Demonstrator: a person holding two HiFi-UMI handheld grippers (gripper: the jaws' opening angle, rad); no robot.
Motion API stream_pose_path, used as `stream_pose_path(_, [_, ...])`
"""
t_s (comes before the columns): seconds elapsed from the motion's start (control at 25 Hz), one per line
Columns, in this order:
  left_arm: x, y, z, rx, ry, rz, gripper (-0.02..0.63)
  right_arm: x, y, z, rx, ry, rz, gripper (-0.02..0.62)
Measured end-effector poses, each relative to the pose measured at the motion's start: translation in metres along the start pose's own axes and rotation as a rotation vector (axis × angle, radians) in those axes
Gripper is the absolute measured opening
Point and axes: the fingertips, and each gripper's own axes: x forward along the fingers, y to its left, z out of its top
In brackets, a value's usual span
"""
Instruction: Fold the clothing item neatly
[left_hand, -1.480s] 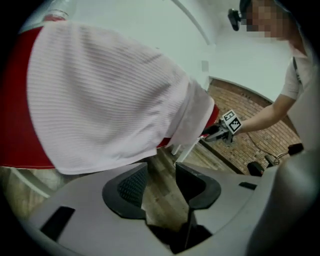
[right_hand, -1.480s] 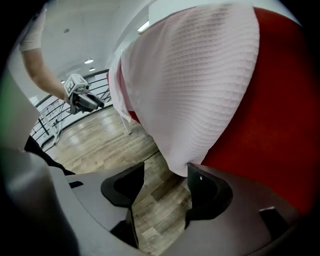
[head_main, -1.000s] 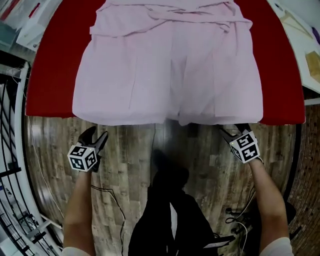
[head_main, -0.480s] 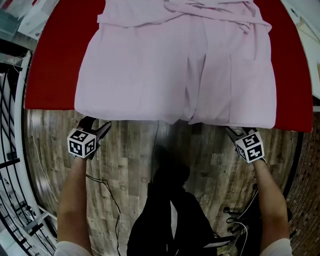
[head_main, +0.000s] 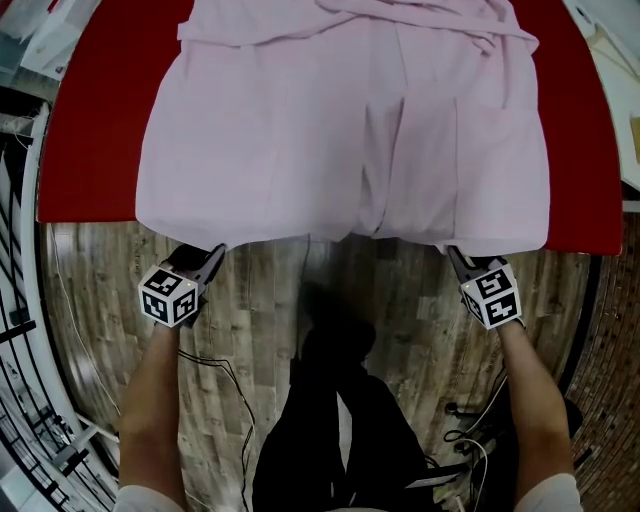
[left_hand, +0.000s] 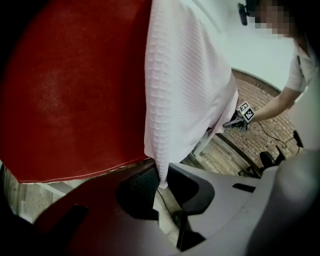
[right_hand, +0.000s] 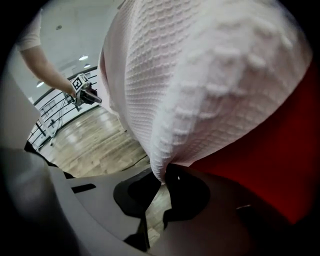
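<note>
The pink garment (head_main: 340, 130) was found spread flat on the red table (head_main: 90, 150), with its near hem hanging a little over the near edge of the table, above the wooden floor (head_main: 270, 300). The jaws of the left gripper (head_main: 212, 250) had just been closing, and the near left corner of the hem was pinched between them. The jaws of the right gripper (head_main: 452, 254) had just been closing as well, and the near right corner was held in the same way. The task was judged to be at an early stage: at the far end some cloth was already laid across the body, but the long body was not yet folded, and the carrying of the near hem toward the far end was left to be done. The left and right edges of the garment were seen inside the table, with bare red surface on both sides, so room was available there. Nothing was seen lying on the garment. Papers (head_main: 600, 40) at the far right corner and a white railing (head_main: 30, 330) at the left lay apart from the cloth.
</note>
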Motion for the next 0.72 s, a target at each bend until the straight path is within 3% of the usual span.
stream_pose_path(0.2, [-0.004, -0.020, -0.003, -0.016, -0.023, -0.040, 0.022, -0.003, 0.013, -0.006, 0.008, -0.004, 0.017, 0.034])
stream_pose_path(0.48, [-0.026, -0.049, 0.007, -0.113, -0.071, -0.147, 0.012, -0.010, 0.035, 0.002, 0.019, -0.021, 0.033, 0.029])
stream_pose_path(0.72, [-0.029, -0.054, 0.005, -0.111, -0.075, -0.130, 0.012, -0.001, 0.035, -0.001, 0.071, -0.074, 0.072, 0.032])
